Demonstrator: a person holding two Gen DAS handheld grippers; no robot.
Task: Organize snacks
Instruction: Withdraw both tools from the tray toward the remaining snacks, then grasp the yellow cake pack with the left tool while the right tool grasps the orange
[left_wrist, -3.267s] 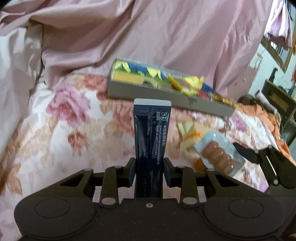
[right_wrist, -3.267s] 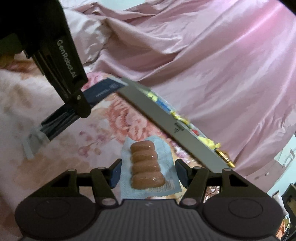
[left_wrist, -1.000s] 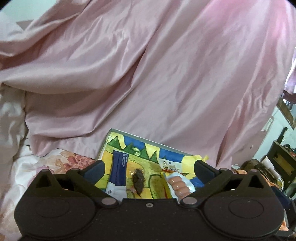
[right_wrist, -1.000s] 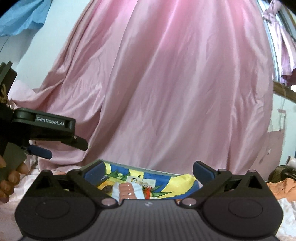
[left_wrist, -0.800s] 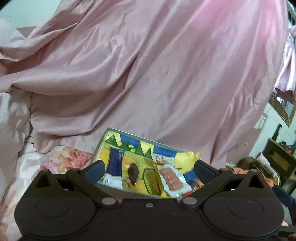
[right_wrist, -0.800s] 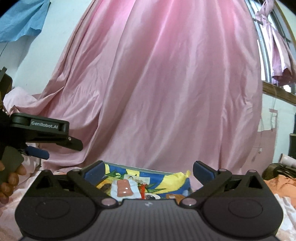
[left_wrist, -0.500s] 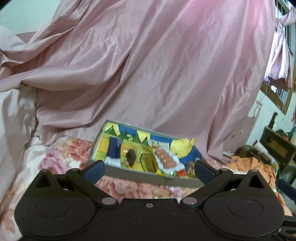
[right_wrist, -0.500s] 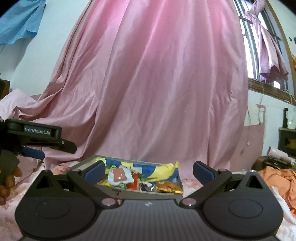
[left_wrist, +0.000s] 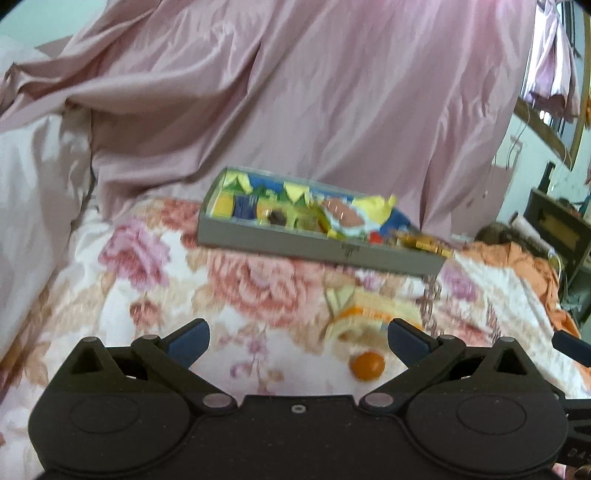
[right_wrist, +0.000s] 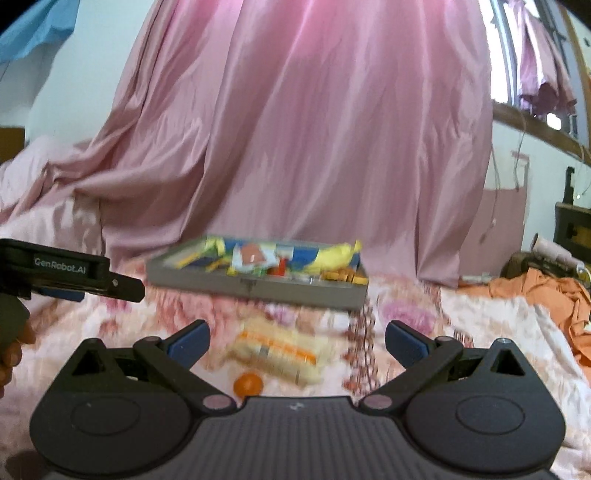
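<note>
Snacks sit in the gray box (right_wrist: 255, 286) at mid-frame, above my right tongs (right_wrist: 297, 341). Both tongs gape wide, empty. My left tongs (right_wrist: 85, 284) read "GenRobot.AI".

Motion blur smears the yellow packet (right_wrist: 275, 350) and the snacks in the tray (left_wrist: 317, 254); their labels are unreadable.

Left gripper (left_wrist: 297, 341): dark packet released — now in tray (left_wrist: 258, 242)
Right gripper (right_wrist: 297, 341): sausage pack (right_wrist: 253, 254) dropped there — both backed away
</note>
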